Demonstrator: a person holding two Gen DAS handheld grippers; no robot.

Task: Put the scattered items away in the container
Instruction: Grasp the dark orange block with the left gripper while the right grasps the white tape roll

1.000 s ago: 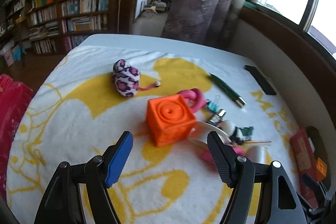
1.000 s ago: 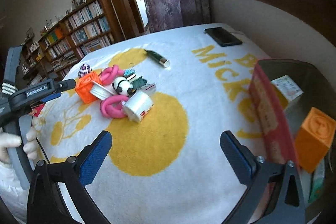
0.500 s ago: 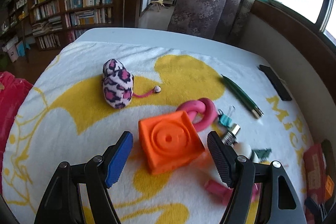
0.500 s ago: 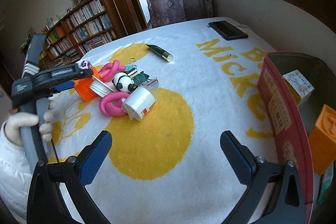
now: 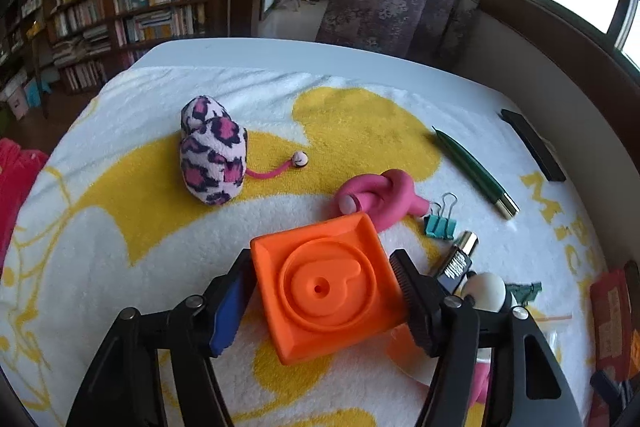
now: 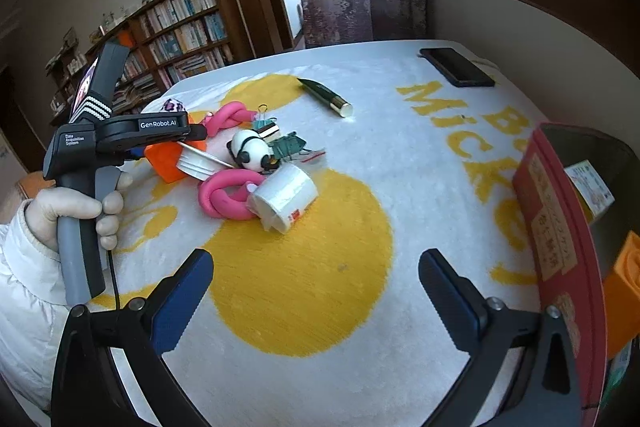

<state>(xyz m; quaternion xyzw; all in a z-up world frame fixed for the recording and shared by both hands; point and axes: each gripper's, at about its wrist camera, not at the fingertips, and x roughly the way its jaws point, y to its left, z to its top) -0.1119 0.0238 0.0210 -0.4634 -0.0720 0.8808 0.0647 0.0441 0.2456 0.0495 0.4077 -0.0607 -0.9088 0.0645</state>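
The left gripper (image 5: 324, 295) was closing its fingers on opposite flat sides of the orange cube (image 5: 326, 287) on the towel-covered worktop (image 5: 120, 247), a light, probably squashy toy, while the right gripper (image 6: 314, 287) hung open and empty

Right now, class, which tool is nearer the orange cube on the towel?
Left. The left tool straddles the orange cube, jaws closing on its sides. The right tool hangs open over bare towel, well short of it.

Materials on the table

We see a smooth matt plastic orange cube (image 5: 326, 287), a fluffy cloth leopard toy (image 5: 212, 155), a rough terry towel (image 5: 120, 227), a glossy pen (image 5: 472, 173).
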